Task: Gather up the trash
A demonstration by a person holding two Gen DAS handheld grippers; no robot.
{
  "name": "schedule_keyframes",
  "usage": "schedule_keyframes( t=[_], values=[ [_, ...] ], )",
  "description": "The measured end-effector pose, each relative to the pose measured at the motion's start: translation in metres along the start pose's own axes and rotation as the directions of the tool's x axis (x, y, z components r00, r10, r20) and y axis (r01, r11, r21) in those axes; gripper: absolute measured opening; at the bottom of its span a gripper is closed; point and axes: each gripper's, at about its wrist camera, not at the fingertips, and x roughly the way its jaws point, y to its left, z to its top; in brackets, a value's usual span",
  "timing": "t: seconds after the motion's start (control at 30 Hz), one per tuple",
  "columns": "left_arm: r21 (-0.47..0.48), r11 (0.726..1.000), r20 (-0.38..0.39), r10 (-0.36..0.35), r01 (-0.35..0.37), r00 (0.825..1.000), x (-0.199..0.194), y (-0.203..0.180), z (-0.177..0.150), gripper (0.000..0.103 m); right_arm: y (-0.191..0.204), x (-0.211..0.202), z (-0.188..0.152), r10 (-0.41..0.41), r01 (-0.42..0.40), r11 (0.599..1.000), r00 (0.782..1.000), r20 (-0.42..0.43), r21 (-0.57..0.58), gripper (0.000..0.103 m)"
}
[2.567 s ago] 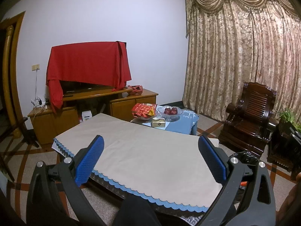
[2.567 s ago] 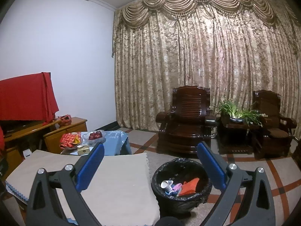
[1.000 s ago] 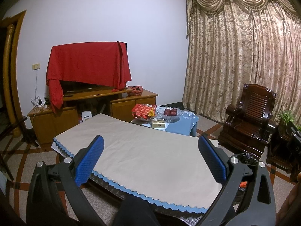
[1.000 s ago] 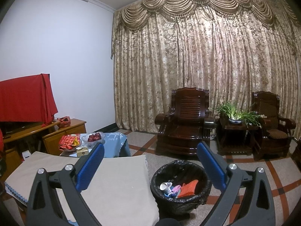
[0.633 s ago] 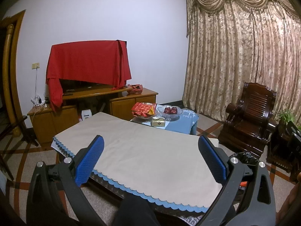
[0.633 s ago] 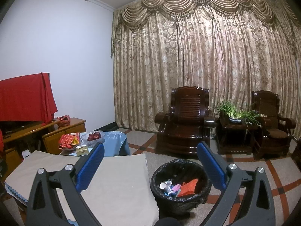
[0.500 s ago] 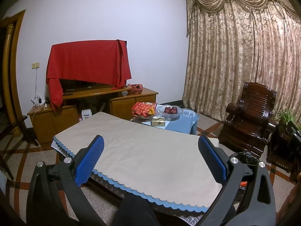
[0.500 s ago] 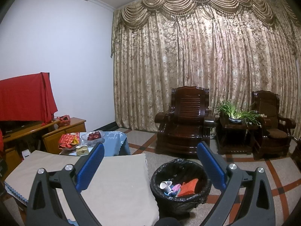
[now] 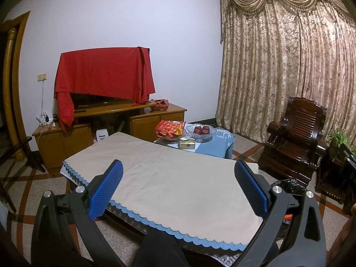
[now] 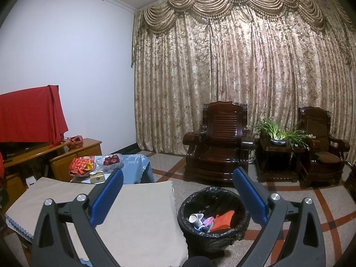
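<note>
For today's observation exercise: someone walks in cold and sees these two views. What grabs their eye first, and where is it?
The red cloth draped over the television on the wooden cabinet by the white wall stands out first. Next come the gold patterned curtains behind the dark wooden armchairs. Near the beige-covered table, a black-lined trash bin on the floor holds a paper cup and orange scraps.

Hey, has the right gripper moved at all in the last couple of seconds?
Barely. The right gripper tilted slightly up, then settled: the trash bin sits marginally lower between the open fingers than 2.6 seconds ago, and the armchair is almost unshifted.
</note>
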Motion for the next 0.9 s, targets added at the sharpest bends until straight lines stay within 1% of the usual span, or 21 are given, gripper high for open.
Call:
schedule_keyframes(
  t=[0.6, 0.73, 0.9],
  values=[
    [0.000, 1.000, -0.002, 0.000, 0.000, 1.000, 0.0002, -0.0004, -0.0002, 0.097, -0.0001, 0.0044, -0.0054, 0.000, 0.000, 1.000, 1.000, -0.007, -0.001, 0.097],
    [0.004, 1.000, -0.004, 0.013, -0.013, 1.000, 0.0013, -0.0028, -0.0039, 0.097, -0.0008, 0.0064, -0.0096, 0.001, -0.001, 1.000, 1.000, -0.012, -0.002, 0.097],
    [0.016, 1.000, 0.002, 0.005, -0.005, 1.000, 0.0005, -0.0074, -0.0096, 0.097, -0.0013, 0.0071, -0.0115, 0.000, 0.000, 1.000, 1.000, -0.013, -0.002, 0.097]
  ],
)
